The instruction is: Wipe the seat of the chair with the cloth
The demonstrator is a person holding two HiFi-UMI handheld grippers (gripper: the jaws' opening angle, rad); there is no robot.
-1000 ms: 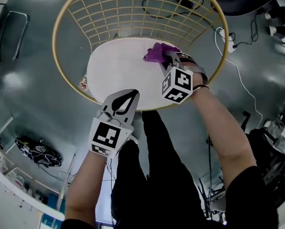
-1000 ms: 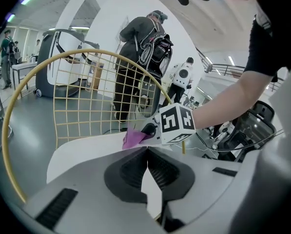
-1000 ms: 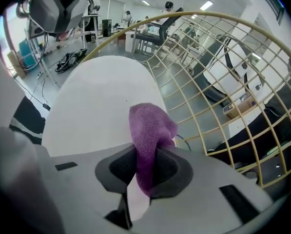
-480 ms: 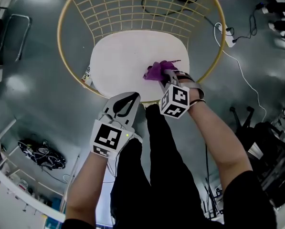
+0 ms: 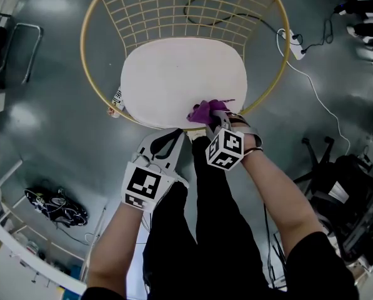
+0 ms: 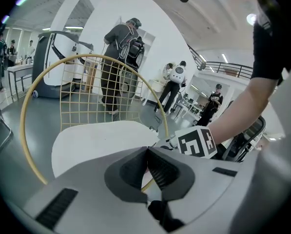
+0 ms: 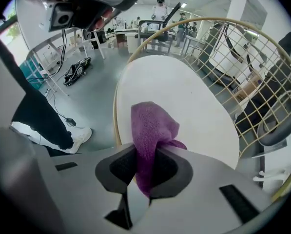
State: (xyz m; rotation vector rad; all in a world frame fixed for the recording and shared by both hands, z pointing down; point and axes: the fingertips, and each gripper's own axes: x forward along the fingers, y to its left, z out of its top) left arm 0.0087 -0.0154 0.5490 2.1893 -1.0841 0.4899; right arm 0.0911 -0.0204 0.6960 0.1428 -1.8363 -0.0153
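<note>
right gripper [image 7: 144, 168]: jaws clamped on cloth [image 7: 152, 128] | cloth: purple, bunched, touching the seat [image 5: 174, 74] at its near edge | left gripper [image 6: 147, 165]: jaws pressed together, empty, just off seat's near edge | seat: white, ringed by yellow wire frame [image 5: 174, 8]

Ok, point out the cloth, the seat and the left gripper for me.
cloth [image 7: 152, 126], right gripper view, its bunched upper fold.
seat [image 5: 180, 74], head view, the bare middle of the white pad.
left gripper [image 6: 147, 149], left gripper view, where its shut fingers meet.
</note>
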